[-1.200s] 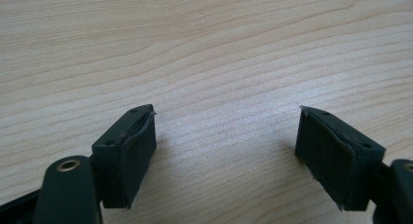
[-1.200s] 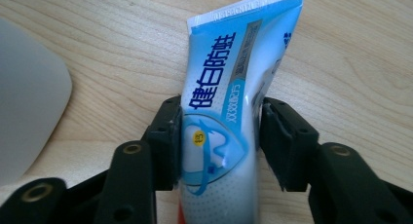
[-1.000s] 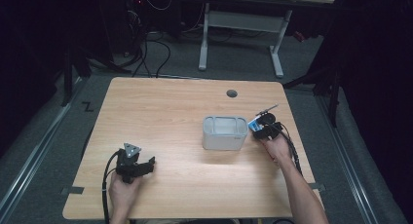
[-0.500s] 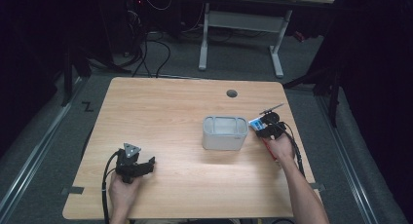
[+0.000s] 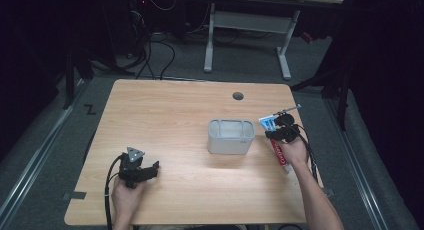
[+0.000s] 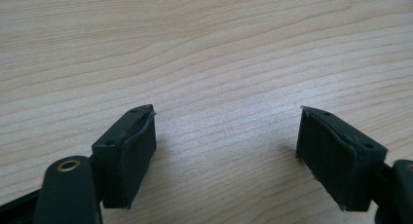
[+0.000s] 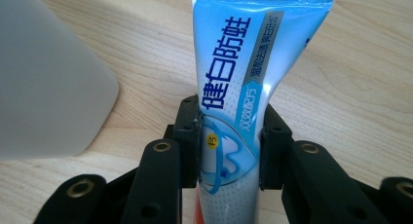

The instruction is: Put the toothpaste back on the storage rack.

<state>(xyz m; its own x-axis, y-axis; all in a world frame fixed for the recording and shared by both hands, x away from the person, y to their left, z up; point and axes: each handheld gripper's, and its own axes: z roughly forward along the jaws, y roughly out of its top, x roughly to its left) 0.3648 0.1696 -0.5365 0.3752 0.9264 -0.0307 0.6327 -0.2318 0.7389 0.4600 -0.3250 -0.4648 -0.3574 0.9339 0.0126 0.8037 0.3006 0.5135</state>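
Toothpaste tube [image 7: 231, 83] sits pinched between my right gripper's [image 7: 229, 151] jaws, which have just been closing, near the table's [image 5: 165, 110] right edge, just beside the grey bin [image 5: 230, 136].

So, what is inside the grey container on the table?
In the high view the grey container looks empty near its pale top. Its walls hide the bottom, so I cannot tell what lies there. The toothpaste tube is outside it, in the right gripper.
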